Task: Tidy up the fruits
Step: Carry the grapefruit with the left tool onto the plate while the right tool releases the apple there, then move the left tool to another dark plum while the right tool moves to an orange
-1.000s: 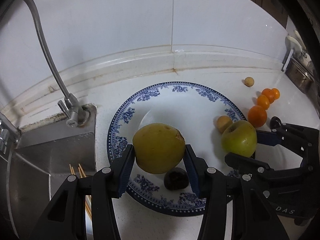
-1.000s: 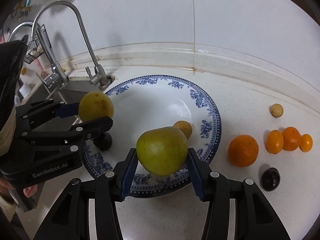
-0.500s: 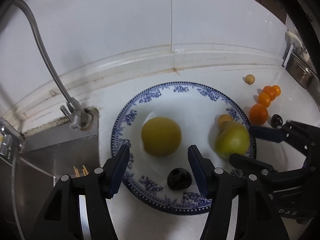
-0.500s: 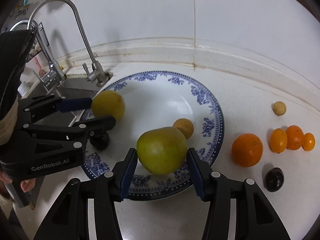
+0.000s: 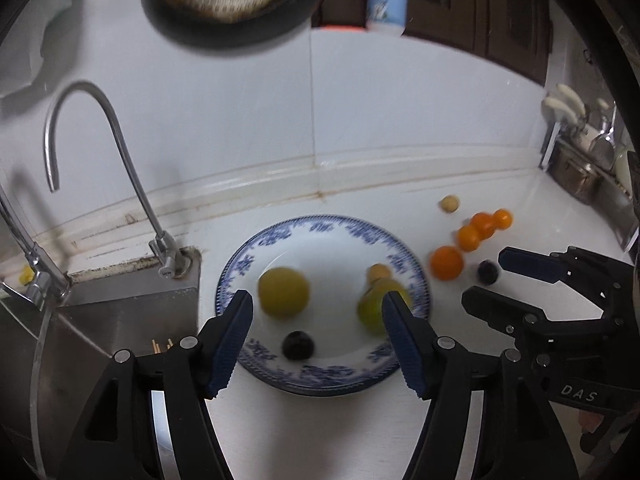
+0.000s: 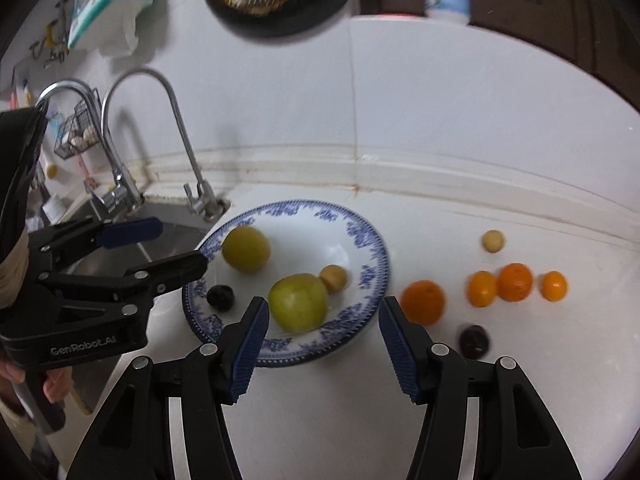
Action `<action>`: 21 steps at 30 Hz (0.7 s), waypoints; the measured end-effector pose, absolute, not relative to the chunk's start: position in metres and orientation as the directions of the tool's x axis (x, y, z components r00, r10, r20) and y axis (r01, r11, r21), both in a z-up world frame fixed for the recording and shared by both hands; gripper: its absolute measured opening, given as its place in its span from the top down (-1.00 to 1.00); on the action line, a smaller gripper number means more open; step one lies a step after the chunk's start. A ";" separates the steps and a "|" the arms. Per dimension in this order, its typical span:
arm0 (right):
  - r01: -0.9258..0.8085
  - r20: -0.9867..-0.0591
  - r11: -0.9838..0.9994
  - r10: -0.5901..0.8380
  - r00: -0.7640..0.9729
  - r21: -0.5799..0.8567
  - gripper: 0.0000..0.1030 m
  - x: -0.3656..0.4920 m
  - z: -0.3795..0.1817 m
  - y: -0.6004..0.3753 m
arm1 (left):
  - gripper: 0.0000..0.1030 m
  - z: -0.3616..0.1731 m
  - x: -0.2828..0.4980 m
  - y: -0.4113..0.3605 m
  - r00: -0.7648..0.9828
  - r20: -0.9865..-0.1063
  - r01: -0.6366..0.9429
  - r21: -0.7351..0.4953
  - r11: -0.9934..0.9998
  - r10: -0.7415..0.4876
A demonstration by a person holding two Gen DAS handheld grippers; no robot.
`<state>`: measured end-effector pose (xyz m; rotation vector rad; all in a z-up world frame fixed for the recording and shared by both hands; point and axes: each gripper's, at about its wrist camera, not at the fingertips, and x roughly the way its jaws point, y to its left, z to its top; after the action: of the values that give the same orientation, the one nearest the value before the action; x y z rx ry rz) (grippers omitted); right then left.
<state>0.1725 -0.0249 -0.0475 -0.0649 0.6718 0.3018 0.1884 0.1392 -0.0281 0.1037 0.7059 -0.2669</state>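
Sink: a steel basin (image 5: pixel 120 320) lay at far left, with a curved chrome tap (image 5: pixel 120 152) at its corner.
Left gripper (image 5: pixel 316 344): black frame, blue pads, jaws opening, nothing between them; it hung above the plate's near rim.
Plate: a round white plate with a blue floral rim (image 6: pixel 372 248) sat on the white counter (image 6: pixel 500 208) beside the sink.
On plate: a yellow round fruit (image 6: pixel 246 249), a small dark fruit (image 6: pixel 220 297), a green apple (image 6: pixel 298 302), and a small tan fruit (image 6: pixel 334 278) touching the apple.
Right gripper (image 6: pixel 320 346): jaws parted, empty, clear of the apple.
Counter, right of plate: a large orange (image 6: pixel 423 302), a dark fruit (image 6: pixel 474 341), three small oranges (image 6: pixel 514 282), a pale round fruit (image 6: pixel 493 241).
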 end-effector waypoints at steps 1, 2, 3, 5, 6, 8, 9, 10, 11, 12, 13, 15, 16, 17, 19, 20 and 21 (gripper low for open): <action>-0.290 -0.614 0.956 0.251 0.748 0.037 -0.13 0.169 -0.044 -0.029 | -0.31 -0.024 0.184 0.134 0.736 -0.642 0.278 0.000 0.960 -0.213; -0.283 -0.605 0.958 0.246 0.757 0.036 -0.13 0.163 -0.040 -0.035 | -0.31 -0.022 0.180 0.131 0.742 -0.636 0.278 0.001 0.961 -0.214; -0.279 -0.598 0.960 0.244 0.763 0.036 -0.13 0.160 -0.037 -0.039 | -0.31 -0.019 0.177 0.127 0.748 -0.628 0.279 0.002 0.960 -0.216; -0.267 -0.582 0.963 0.238 0.777 0.036 -0.13 0.153 -0.031 -0.049 | -0.32 -0.015 0.170 0.119 0.754 -0.617 0.281 -0.006 0.960 -0.225; -0.260 -0.574 0.965 0.231 0.785 0.033 -0.13 0.149 -0.028 -0.055 | -0.33 -0.013 0.168 0.116 0.757 -0.611 0.284 -0.010 0.959 -0.231; -0.249 -0.562 0.968 0.221 0.797 0.027 -0.13 0.143 -0.024 -0.063 | -0.33 -0.010 0.161 0.105 0.768 -0.598 0.283 -0.002 0.959 -0.228; -0.244 -0.555 0.970 0.216 0.804 0.024 -0.13 0.139 -0.020 -0.069 | -0.33 -0.008 0.158 0.100 0.772 -0.593 0.284 0.000 0.959 -0.229; -0.237 -0.547 0.971 0.210 0.811 0.021 -0.13 0.135 -0.018 -0.075 | -0.33 -0.007 0.156 0.097 0.773 -0.590 0.286 -0.003 0.958 -0.233; -0.233 -0.542 0.972 0.206 0.814 0.020 -0.13 0.134 -0.016 -0.078 | -0.33 -0.006 0.153 0.092 0.775 -0.586 0.287 -0.009 0.958 -0.237; -0.227 -0.537 0.974 0.200 0.820 0.017 -0.13 0.131 -0.014 -0.083 | -0.33 -0.005 0.151 0.089 0.777 -0.582 0.286 -0.011 0.958 -0.239; -0.220 -0.531 0.975 0.195 0.825 0.017 -0.13 0.127 -0.012 -0.089 | -0.33 -0.004 0.149 0.083 0.780 -0.577 0.284 -0.016 0.959 -0.241; -0.208 -0.521 0.978 0.186 0.833 0.016 -0.13 0.123 -0.009 -0.096 | -0.36 -0.002 0.145 0.073 0.781 -0.573 0.289 -0.022 0.957 -0.249; -0.204 -0.517 0.979 0.183 0.836 0.016 -0.13 0.120 -0.008 -0.101 | -0.36 -0.002 0.143 0.068 0.781 -0.572 0.292 -0.024 0.956 -0.253; -0.198 -0.513 0.980 0.178 0.840 0.015 -0.13 0.117 -0.006 -0.106 | -0.36 -0.001 0.142 0.064 0.781 -0.569 0.295 -0.025 0.955 -0.256; -0.189 -0.508 0.982 0.169 0.845 0.013 -0.13 0.113 -0.005 -0.118 | -0.36 -0.001 0.140 0.053 0.777 -0.571 0.302 -0.031 0.953 -0.265; -0.182 -0.506 0.983 0.163 0.847 0.011 -0.13 0.111 -0.005 -0.124 | -0.36 -0.001 0.140 0.049 0.775 -0.572 0.306 -0.032 0.952 -0.268; -0.179 -0.505 0.984 0.159 0.848 0.010 -0.13 0.110 -0.005 -0.129 | -0.36 0.000 0.140 0.042 0.773 -0.573 0.310 -0.034 0.950 -0.272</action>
<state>0.1103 -0.1292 -0.0045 -0.0377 0.5293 0.1781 0.1396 0.0420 -0.0004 0.0636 0.6104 -0.3154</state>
